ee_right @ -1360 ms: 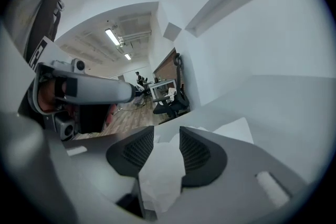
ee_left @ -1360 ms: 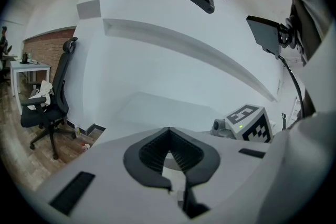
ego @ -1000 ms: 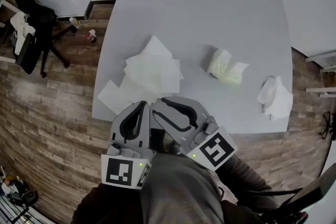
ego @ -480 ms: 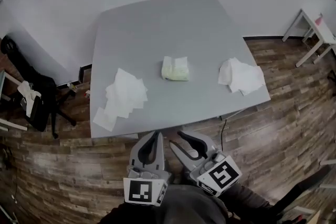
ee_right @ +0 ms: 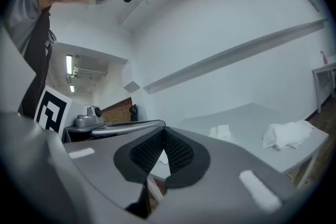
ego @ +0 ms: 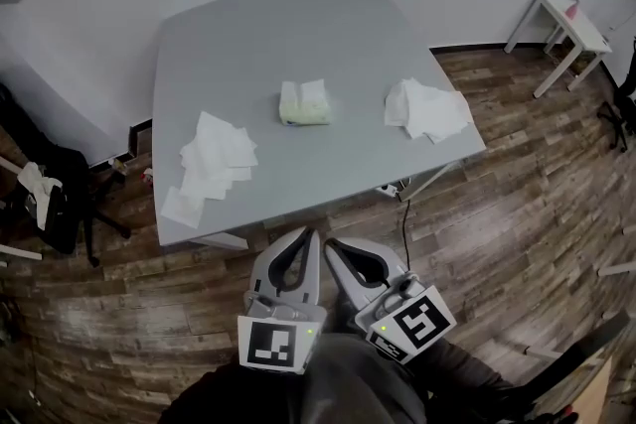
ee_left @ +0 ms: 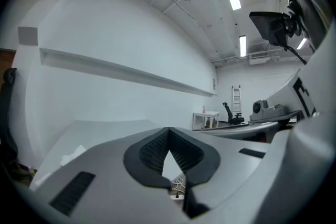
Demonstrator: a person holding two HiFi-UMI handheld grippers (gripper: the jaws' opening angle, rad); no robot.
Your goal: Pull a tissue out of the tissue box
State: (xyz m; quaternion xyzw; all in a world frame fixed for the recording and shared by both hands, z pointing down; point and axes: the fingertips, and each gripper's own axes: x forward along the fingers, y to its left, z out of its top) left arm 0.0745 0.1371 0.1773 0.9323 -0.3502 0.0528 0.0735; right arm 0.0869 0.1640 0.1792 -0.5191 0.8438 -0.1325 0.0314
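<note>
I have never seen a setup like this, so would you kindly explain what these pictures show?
A person holds a two-jaw gripper in each hand. The head view looks down from their head; each gripper view looks along one gripper's jaws. On the grey table lie a tissue pack in the middle, flat tissues to its left and crumpled tissues to its right. The left gripper is shut and empty; the right gripper has its jaws closing with nothing between them.
</note>
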